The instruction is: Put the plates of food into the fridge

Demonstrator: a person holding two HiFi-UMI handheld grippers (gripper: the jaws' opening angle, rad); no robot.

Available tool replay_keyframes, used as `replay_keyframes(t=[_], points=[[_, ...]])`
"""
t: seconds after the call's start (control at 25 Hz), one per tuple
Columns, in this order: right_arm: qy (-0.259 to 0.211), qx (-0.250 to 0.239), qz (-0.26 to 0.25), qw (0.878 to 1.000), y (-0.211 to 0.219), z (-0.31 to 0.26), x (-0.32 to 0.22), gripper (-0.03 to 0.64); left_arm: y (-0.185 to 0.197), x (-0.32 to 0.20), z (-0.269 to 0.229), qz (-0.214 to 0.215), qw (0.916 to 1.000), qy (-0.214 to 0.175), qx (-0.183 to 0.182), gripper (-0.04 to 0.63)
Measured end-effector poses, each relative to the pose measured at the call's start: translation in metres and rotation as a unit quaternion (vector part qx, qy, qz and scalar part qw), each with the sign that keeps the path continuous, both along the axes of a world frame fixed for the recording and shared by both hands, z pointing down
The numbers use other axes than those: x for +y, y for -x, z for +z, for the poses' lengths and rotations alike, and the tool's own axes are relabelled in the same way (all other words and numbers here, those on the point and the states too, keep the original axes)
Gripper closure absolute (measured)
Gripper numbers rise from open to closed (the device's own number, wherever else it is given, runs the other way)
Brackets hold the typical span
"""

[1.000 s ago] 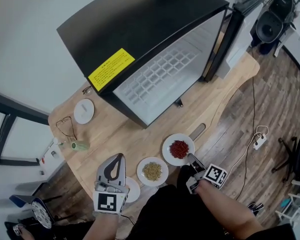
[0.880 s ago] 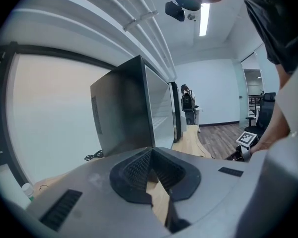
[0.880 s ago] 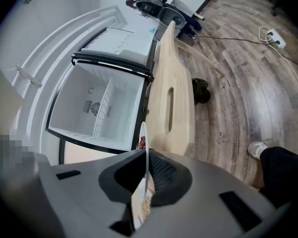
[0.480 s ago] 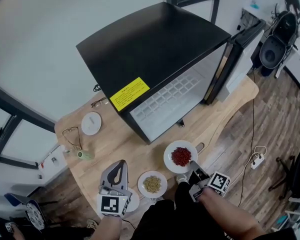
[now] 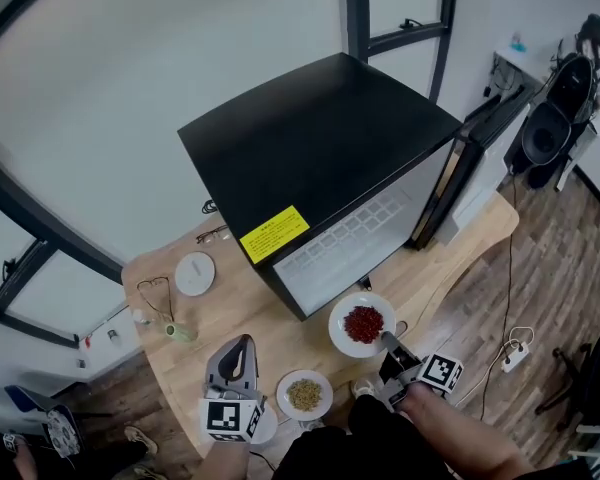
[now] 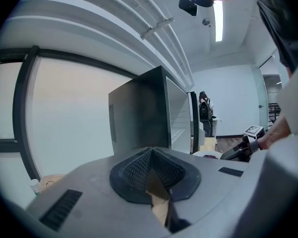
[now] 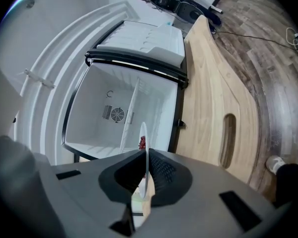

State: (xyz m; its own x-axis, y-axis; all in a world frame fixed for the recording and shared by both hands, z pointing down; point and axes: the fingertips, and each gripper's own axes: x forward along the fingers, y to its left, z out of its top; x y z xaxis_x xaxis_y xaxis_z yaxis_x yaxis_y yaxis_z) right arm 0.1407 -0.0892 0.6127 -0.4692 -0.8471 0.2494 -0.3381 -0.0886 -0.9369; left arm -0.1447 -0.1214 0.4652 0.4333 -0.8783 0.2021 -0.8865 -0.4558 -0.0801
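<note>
1. Right gripper (image 5: 388, 341) (image 7: 146, 151) first: its jaws are clamped on the near rim of the plate of red food (image 5: 361, 324) (image 7: 145, 133). In the right gripper view the plate runs edge-on between the pads.
2. Left gripper (image 5: 239, 342) (image 6: 152, 152) sits low by the table's near edge. Its jaws are pressed together with nothing held; only a sliver of wood shows past them.
3. Between the 2 grippers, the plate of tan food (image 5: 304, 394) lies flat on the wooden table (image 5: 460, 253), touched by neither. A small white plate (image 5: 267, 425) is partly hidden beneath the left gripper.
4. The red plate is just outside the black fridge (image 5: 320, 153), near its lower front corner. The white interior (image 7: 114, 103) faces it directly, with a fan vent (image 7: 118, 114) on the back wall.
5. The fridge door (image 5: 477, 143) stands swung wide on the right, clear of the plate's side.
6. Far left on the table are a green bottle (image 5: 181, 332), a pair of glasses (image 5: 155, 293) and a white round lid (image 5: 194, 273), all well apart from both plates.
</note>
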Motion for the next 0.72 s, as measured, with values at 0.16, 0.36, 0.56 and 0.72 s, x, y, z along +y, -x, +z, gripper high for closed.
replay_keyframes(t=[0.16,0.36,0.56,0.72], points=[[-0.014,-0.005,-0.005,1.0,0.0,-0.018,-0.022,0.588,0.001,-0.009,-0.01,-0.016,0.9997,-0.005,0.016,0.591],[-0.03,-0.007,-0.023,0.999,-0.001,-0.04,-0.043,0.588,0.002,-0.019,-0.025,-0.031,0.999,-0.017,0.027,0.591],[-0.059,-0.01,-0.045,0.997,0.003,-0.069,-0.063,0.588,-0.003,-0.021,-0.028,-0.042,0.9985,-0.022,0.027,0.591],[-0.071,-0.011,-0.051,0.996,0.003,-0.084,-0.079,0.588,-0.001,-0.023,-0.03,-0.054,0.9979,-0.026,0.025,0.591]])
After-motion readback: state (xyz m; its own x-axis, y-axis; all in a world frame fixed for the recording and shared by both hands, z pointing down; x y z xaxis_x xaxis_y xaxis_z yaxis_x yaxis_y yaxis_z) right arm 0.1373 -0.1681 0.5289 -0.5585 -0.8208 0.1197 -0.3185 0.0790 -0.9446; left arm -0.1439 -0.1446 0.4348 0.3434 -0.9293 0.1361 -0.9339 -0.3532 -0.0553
